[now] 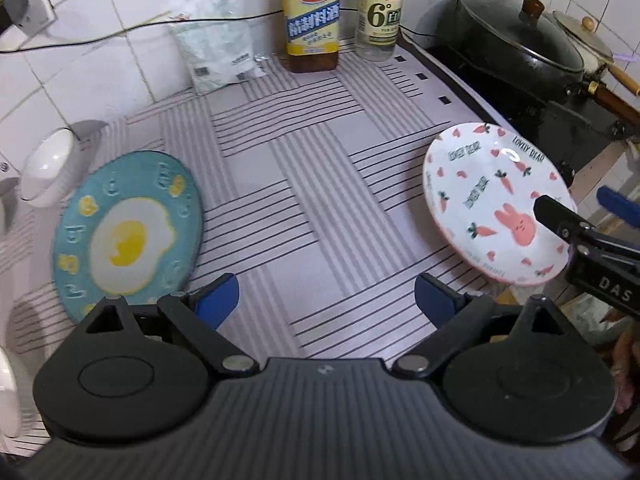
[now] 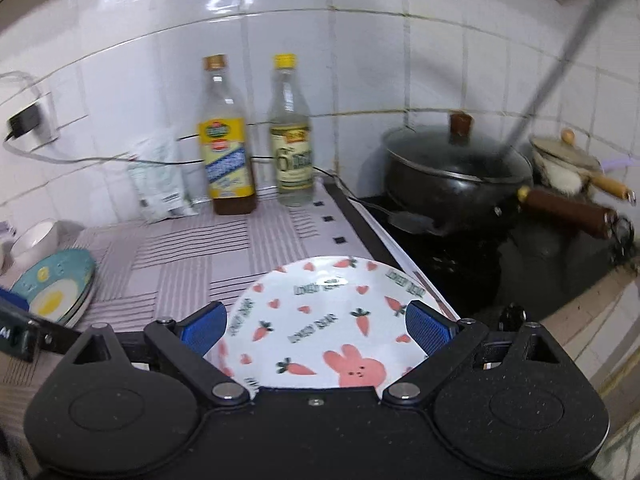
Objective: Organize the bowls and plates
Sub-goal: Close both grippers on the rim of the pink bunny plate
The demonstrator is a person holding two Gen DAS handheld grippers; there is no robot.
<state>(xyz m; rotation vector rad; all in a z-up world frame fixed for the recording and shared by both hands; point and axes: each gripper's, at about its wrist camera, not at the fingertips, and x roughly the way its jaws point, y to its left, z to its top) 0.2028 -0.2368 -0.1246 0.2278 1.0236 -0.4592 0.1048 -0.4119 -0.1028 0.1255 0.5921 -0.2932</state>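
Observation:
A white plate with pink rabbits and carrots (image 2: 320, 320) is tilted and raised over the right edge of the striped counter mat (image 1: 304, 184). My right gripper (image 2: 316, 332) is shut on its near rim, one finger over the face and one under; from the left wrist view the plate (image 1: 488, 200) and that gripper (image 1: 584, 208) sit at the right. My left gripper (image 1: 326, 300) stands open above the mat with nothing between its blue pads. A blue fried-egg plate (image 1: 128, 232) lies flat to its left, also seen at the far left of the right wrist view (image 2: 52, 292).
A white bowl (image 1: 48, 168) lies on its side by the wall behind the egg plate. Two bottles (image 1: 312, 20) (image 1: 378, 12) and a white bag (image 1: 216, 44) stand at the back. A lidded black wok (image 2: 456, 176) and a small pot (image 2: 560, 160) sit on the stove at the right.

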